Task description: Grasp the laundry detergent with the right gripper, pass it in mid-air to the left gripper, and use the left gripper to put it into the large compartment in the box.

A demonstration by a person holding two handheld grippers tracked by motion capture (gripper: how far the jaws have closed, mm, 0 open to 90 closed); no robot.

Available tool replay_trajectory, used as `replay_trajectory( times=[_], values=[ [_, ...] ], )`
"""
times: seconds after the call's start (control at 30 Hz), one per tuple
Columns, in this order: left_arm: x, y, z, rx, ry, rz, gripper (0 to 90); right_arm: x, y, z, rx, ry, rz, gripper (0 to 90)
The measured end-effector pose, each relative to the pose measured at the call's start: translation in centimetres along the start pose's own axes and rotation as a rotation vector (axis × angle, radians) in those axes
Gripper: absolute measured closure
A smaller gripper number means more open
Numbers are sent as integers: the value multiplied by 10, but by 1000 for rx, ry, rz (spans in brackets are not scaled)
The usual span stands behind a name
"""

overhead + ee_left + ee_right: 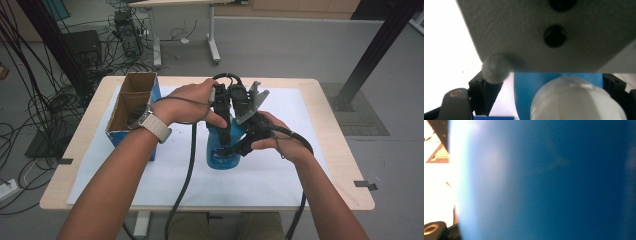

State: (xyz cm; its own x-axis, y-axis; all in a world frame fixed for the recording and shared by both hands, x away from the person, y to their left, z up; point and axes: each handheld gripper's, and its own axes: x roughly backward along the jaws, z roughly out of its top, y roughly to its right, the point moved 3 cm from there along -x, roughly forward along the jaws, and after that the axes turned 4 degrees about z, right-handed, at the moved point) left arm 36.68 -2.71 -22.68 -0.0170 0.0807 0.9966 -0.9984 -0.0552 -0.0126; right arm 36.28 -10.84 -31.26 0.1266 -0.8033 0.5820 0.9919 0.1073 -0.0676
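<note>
A blue bottle with a white cap stands upright on the white sheet at the table's middle. My right gripper comes in from the right and is shut on the bottle's body, whose blue wall is pressed close in the right gripper view. Its grey plate sticks up above the bottle. My left gripper points down over the bottle's top. In the left gripper view its black jaws stand on either side of the cap, with a gap showing at the left jaw.
An open cardboard box with blue sides stands at the left of the table, beside the left forearm. The white sheet covers most of the wooden tabletop. Cables trail off the front edge.
</note>
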Motion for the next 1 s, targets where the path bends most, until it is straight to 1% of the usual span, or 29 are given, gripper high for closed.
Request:
replay_trajectory(
  times=[0.17,0.37,0.47,0.53,0.63,0.8,0.83,0.9,0.93,1.0],
  values=[
    [-1,0,-1,-1,0,-14,245,0,0,-1,-2,3,1,435],
    [-2,1,0,2,2,-14,247,0,0,-1,-5,6,2,435],
    [-2,1,-1,2,1,-19,262,0,1,-1,-5,8,3,435],
    [-2,1,-1,3,5,-19,260,0,2,-2,6,14,2,435],
    [-2,1,0,5,6,-19,249,0,1,-2,-11,8,8,435],
    [-3,1,0,8,4,-24,241,0,0,-2,-13,7,6,436],
    [-3,1,0,7,6,-24,248,0,0,-2,-14,7,8,436],
    [-3,2,0,5,11,-23,286,0,1,-2,0,15,5,436],
    [-3,2,-1,2,15,-28,302,0,0,-2,-16,11,4,436],
    [-3,2,-1,-4,17,-30,332,-1,1,-1,-8,14,6,436]
  ],
)
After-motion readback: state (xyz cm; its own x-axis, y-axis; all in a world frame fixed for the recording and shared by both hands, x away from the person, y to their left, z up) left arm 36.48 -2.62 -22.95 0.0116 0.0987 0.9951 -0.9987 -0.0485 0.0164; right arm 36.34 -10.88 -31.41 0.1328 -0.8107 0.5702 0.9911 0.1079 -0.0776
